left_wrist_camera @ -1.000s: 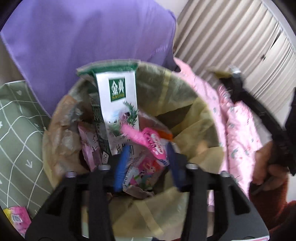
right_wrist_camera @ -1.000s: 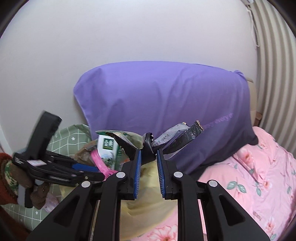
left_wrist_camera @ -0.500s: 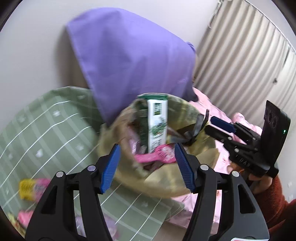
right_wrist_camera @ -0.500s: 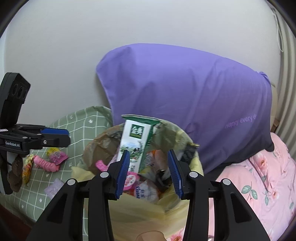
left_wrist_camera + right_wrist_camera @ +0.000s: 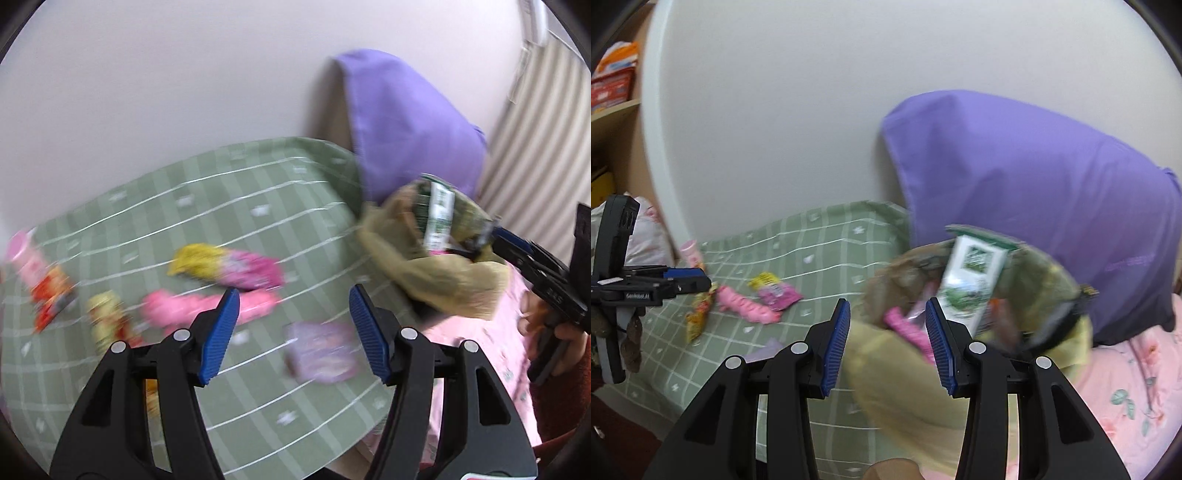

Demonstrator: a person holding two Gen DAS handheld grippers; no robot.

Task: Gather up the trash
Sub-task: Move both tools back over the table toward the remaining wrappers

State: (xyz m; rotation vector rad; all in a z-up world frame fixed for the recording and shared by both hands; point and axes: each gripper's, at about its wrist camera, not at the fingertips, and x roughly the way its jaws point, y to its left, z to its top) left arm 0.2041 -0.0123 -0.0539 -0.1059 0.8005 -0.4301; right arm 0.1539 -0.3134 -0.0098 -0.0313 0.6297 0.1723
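Left wrist view, blurred pink and yellow wrappers on green checked cloth, both claws wide open, empty

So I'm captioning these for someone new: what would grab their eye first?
Probably the purple pillow propped against the white wall, with the overstuffed trash bag in front of it, a green-and-white carton poking out. Next, bright pink and yellow wrappers scattered on the green checked blanket to the left.
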